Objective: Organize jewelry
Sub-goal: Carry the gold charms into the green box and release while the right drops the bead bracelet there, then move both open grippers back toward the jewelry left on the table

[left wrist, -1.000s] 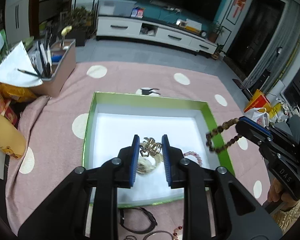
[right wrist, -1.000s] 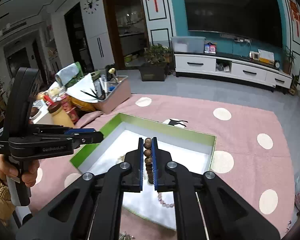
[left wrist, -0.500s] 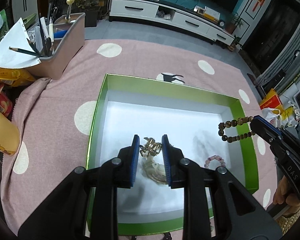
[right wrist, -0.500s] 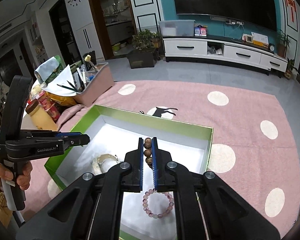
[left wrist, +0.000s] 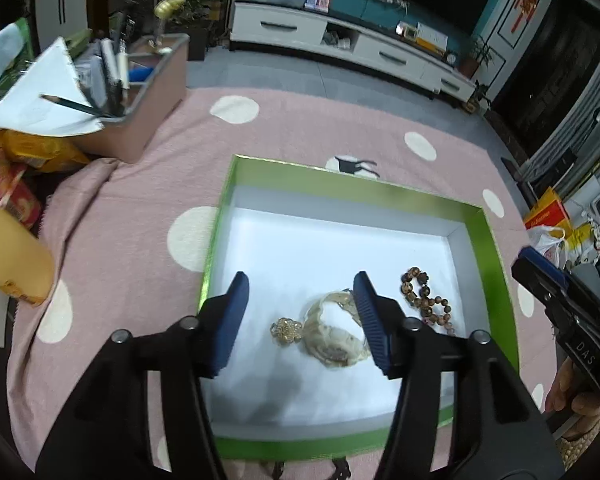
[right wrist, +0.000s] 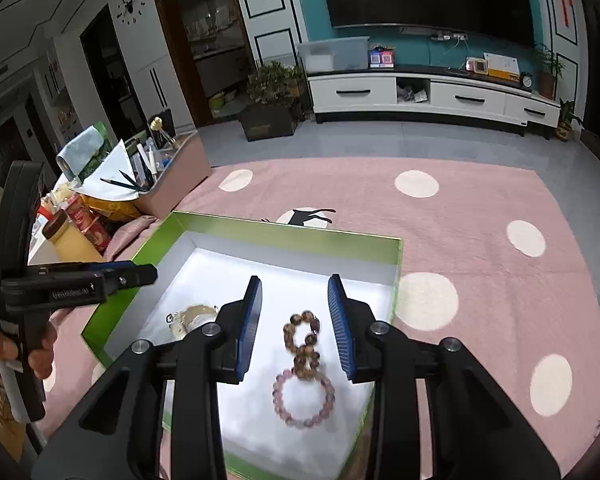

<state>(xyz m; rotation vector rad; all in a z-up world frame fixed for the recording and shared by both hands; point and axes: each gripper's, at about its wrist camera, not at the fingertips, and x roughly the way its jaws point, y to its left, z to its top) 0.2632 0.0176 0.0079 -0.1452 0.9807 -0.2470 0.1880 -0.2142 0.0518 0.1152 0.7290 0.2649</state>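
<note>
Lying free between opening right tongs point(right wrist: 295, 322): brown bead bracelet point(right wrist: 304, 344); gold brooch point(left wrist: 286, 331) between opening left tongs point(left wrist: 302, 320).

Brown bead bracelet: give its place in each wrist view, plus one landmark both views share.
Left wrist view: the brown bead bracelet lies on the white floor of the box, right of the left gripper's right finger.
Right wrist view: the bracelet lies between the right gripper's opening jaws, free of both pads, just above the pink bead bracelet.
Shared landmark: the green box rim.
</note>
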